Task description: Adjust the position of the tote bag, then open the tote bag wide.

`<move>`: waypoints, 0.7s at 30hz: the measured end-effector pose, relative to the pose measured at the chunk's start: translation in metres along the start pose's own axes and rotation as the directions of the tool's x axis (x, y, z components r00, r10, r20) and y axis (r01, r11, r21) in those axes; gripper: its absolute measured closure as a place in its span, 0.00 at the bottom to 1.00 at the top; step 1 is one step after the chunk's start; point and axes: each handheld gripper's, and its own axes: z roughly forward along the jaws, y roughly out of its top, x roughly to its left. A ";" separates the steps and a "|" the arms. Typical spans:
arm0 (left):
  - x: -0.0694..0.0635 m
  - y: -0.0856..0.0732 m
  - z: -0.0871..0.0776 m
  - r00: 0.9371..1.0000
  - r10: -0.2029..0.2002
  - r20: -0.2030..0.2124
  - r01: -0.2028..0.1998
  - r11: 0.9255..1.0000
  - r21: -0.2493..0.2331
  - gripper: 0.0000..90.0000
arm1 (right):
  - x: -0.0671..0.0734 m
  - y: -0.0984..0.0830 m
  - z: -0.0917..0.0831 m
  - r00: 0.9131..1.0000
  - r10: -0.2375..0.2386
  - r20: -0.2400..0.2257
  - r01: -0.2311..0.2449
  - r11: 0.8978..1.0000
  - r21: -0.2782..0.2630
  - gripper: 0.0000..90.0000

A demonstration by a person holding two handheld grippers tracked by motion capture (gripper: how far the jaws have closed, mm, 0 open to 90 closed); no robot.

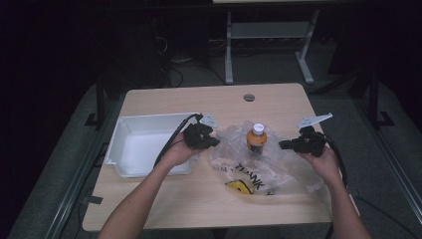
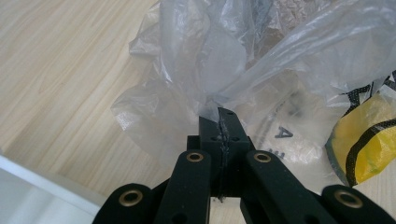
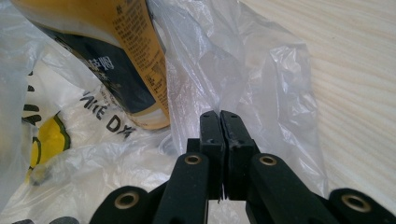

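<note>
With my left gripper (image 2: 219,116) and right gripper (image 3: 219,116) both pinching the bag (image 1: 278,164), an uneven pull could tear it or topple the bottle (image 1: 257,139).

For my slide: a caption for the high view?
Both tongs pinch a plastic bag around an upright bottle.

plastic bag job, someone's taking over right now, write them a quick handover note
Left tongs: shut on the plastic bag at its left edge.
Right tongs: shut on the bag's right edge.
Bottle: upright inside the bag, mid-table, between the two tongs.
White bin: on the table's left side, nothing in it.
Done: both sides of the bag gripped.
Left: probably getting the bottle and bag apart; nothing is in the bin yet.
</note>
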 end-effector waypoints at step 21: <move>-0.002 -0.003 0.002 1.000 0.005 0.002 -0.005 1.000 0.006 1.00 | -0.001 -0.002 0.006 1.000 0.009 0.005 -0.009 1.000 0.025 0.97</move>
